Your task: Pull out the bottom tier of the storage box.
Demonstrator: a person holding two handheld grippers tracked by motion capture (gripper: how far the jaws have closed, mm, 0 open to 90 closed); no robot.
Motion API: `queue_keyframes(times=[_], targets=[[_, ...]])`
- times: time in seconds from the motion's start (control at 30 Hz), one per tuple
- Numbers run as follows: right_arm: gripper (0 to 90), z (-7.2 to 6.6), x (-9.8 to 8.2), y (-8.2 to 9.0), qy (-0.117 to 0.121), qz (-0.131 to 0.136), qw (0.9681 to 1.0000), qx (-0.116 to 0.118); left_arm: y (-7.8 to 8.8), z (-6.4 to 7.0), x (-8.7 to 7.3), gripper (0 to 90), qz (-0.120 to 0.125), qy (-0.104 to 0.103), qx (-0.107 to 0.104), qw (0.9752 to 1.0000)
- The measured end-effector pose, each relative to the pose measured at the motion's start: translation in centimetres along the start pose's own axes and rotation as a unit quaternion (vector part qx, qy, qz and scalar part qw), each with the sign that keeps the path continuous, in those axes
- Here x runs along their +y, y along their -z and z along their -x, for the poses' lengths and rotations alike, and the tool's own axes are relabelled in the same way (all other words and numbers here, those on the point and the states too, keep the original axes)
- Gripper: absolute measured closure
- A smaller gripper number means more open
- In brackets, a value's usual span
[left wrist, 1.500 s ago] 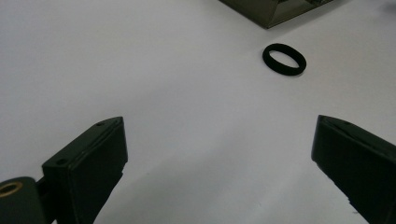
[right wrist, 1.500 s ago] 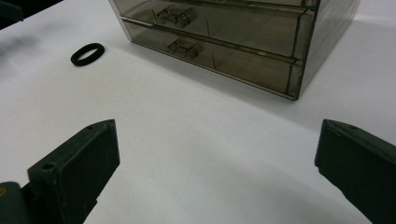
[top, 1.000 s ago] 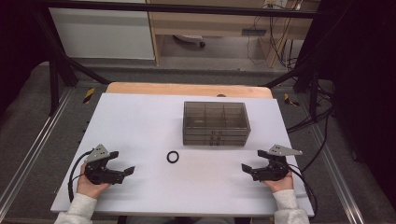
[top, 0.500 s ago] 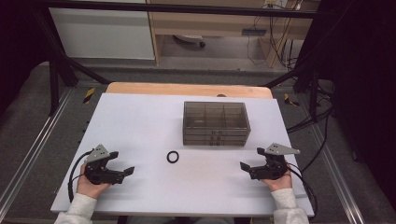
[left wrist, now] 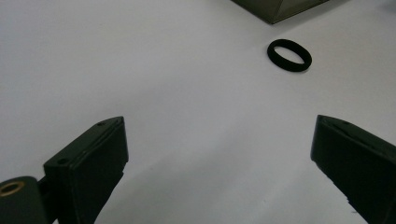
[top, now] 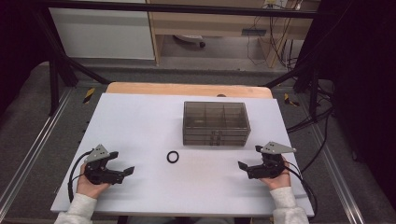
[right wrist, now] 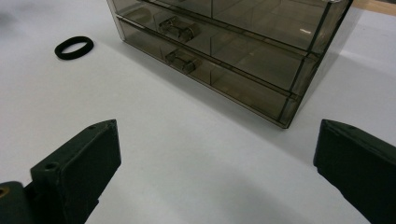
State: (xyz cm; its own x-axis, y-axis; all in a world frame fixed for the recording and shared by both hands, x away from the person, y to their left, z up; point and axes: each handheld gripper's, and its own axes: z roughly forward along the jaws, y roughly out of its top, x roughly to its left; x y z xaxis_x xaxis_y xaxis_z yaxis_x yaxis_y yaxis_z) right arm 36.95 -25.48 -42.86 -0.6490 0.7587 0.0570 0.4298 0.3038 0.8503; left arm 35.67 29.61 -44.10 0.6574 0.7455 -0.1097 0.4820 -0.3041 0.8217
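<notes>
A small black ring (top: 173,157) lies flat on the white table (top: 140,121), just in front of a smoky clear drawer box (top: 215,123) with two shut drawers. My left gripper (top: 122,164) rests near the front left, open and empty; in the left gripper view the ring (left wrist: 289,55) lies ahead and to the right of the jaws. My right gripper (top: 250,158) rests at the front right, open and empty. From the right gripper view the drawer box (right wrist: 233,51) stands close ahead, and the ring (right wrist: 74,47) is at the far left.
A wooden board (top: 187,88) edges the table's far side. Black frame posts (top: 56,70) and cables (top: 308,121) flank the table. A cabinet (top: 102,28) stands beyond on the floor.
The right gripper has shifted slightly to the left and a little up. The left gripper, the ring and the box have stayed put.
</notes>
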Motion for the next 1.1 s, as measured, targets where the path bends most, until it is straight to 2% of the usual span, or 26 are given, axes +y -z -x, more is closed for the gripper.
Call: queue_keyframes(times=[0.4,0.7,0.97,1.1], targets=[[1.3,-0.5,0.7,-0.6,0.036,-0.013,0.9992,-0.006,0.0,0.0,0.0,4.0,0.000,0.002,0.000,1.0000],[1.3,-0.9,1.2,-0.8,0.052,-0.019,0.9984,-0.012,0.0,0.0,0.0,4.0,-0.001,0.002,0.001,1.0000],[1.8,-1.4,1.7,-1.1,0.079,-0.031,0.9963,-0.018,0.0,0.0,0.0,4.0,-0.001,0.002,0.002,1.0000],[2.0,-1.6,1.9,-1.4,0.093,-0.046,0.9944,-0.022,-0.1,-0.1,0.0,4.0,-0.003,0.001,0.001,1.0000]])
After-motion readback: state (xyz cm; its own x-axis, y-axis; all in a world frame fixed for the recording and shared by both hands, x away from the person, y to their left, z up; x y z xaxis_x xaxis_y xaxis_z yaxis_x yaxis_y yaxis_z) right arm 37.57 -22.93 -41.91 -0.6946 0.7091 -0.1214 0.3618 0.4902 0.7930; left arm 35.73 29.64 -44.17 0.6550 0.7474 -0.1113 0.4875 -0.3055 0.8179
